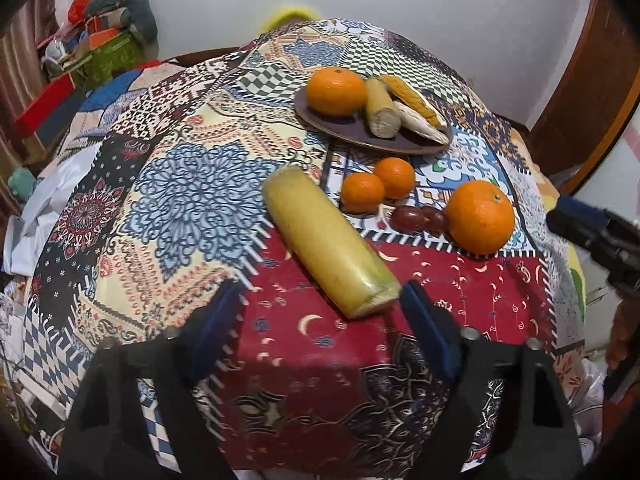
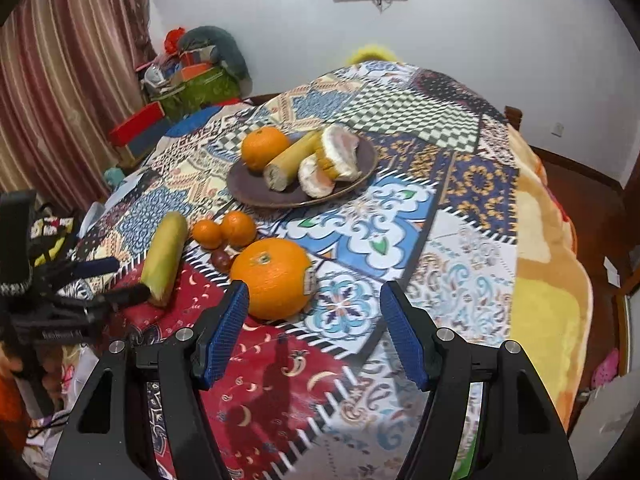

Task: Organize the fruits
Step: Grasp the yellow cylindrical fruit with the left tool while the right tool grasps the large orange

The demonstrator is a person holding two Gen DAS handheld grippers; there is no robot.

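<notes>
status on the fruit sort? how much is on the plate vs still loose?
Partly done. On the brown plate: one orange, a pale stalk piece and peeled pomelo pieces. In hand: nothing; left gripper and right gripper are open. Still loose: long yellow stalk, two small oranges, grapes, big orange.

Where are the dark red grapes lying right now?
On the tablecloth, the grapes lie between the two small oranges and the large orange.

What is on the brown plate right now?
The brown plate holds an orange, a pale yellow stalk piece and peeled pomelo pieces. Whatever lies beneath them is covered.
</notes>
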